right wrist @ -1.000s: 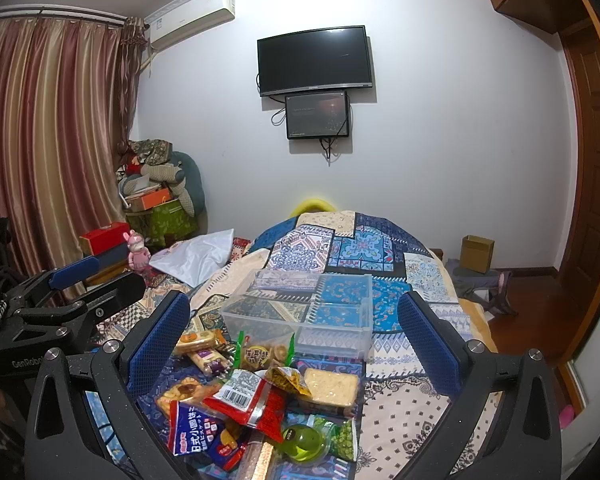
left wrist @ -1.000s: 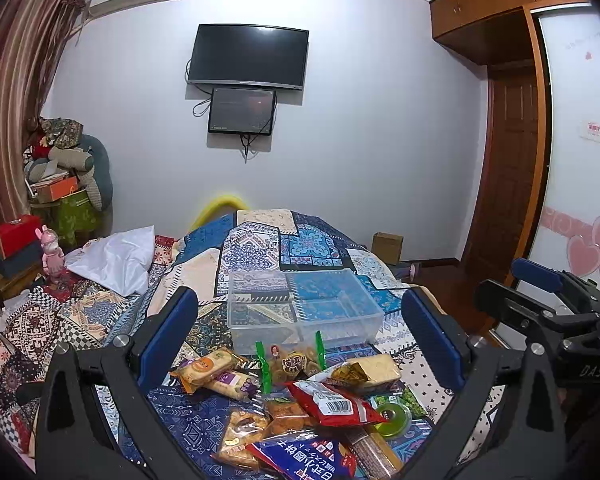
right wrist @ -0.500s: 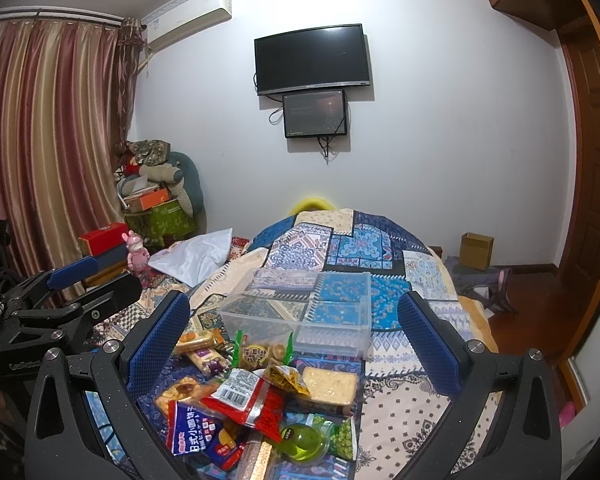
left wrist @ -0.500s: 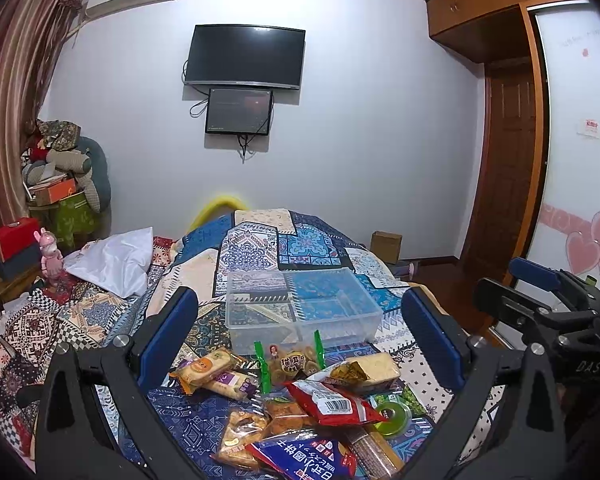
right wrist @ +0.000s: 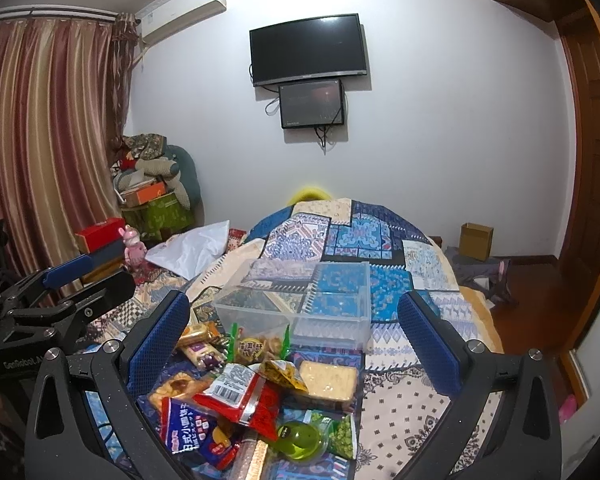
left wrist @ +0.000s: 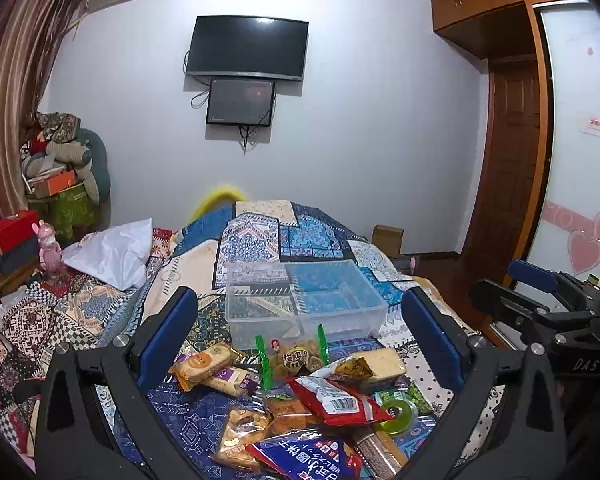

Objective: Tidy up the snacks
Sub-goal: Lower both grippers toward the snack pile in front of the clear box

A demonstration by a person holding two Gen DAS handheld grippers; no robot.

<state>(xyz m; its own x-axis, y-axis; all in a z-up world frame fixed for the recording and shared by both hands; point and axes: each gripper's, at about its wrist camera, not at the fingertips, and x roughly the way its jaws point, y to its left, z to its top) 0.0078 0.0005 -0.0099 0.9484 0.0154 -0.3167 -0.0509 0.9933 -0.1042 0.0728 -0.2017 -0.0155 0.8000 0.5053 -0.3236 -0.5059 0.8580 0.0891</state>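
A clear plastic bin [left wrist: 300, 304] [right wrist: 300, 304] stands on the patchwork bedspread, with no snacks in it. A heap of snack packets lies just in front of it: a red packet [left wrist: 332, 400] [right wrist: 240, 396], a blue packet [left wrist: 304, 456] [right wrist: 188, 428], orange biscuit packs [left wrist: 204, 364], a green-trimmed bag [left wrist: 292, 356] [right wrist: 256, 346], a pale cracker pack [left wrist: 376, 362] [right wrist: 328, 378] and a green jelly cup [left wrist: 396, 414] [right wrist: 300, 438]. My left gripper [left wrist: 300, 340] is open and empty above the heap. My right gripper [right wrist: 292, 340] is open and empty beside it, and shows in the left view [left wrist: 540, 304].
A white pillow [left wrist: 112, 252] lies at the bed's left. Boxes and a pink toy [left wrist: 48, 240] crowd the left wall. A cardboard box [right wrist: 476, 240] sits on the floor at the right, near the wooden door [left wrist: 508, 168]. Two screens [left wrist: 244, 72] hang on the far wall.
Both views shift only very slightly. The grippers stay open and the snacks and bin have not moved.
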